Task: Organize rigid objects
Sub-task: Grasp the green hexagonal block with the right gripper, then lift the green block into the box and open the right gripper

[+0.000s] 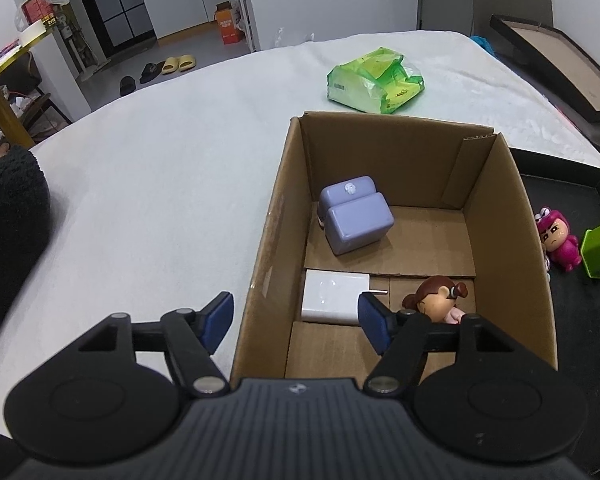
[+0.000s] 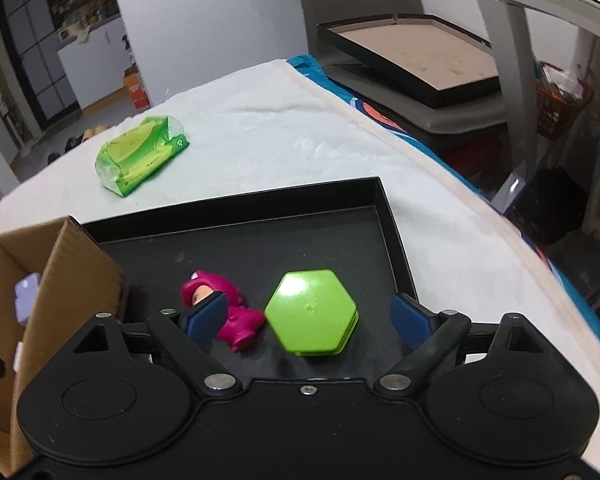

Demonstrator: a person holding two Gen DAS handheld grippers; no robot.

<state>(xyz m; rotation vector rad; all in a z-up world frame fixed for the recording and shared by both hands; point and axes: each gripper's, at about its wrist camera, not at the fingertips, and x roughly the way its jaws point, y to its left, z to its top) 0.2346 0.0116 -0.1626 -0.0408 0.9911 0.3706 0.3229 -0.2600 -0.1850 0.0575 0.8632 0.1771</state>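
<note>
An open cardboard box stands on the white bed cover. Inside lie a lilac block-shaped object, a white charger and a brown-haired doll figure. My left gripper is open and empty, straddling the box's left wall near its front. A black tray to the right of the box holds a pink figure and a green hexagonal box. My right gripper is open just above the tray, its fingers on either side of the green hexagon and the pink figure.
A green plastic packet lies on the cover behind the box; it also shows in the right wrist view. A framed board leans beyond the bed's right edge. The bed drops off to the right.
</note>
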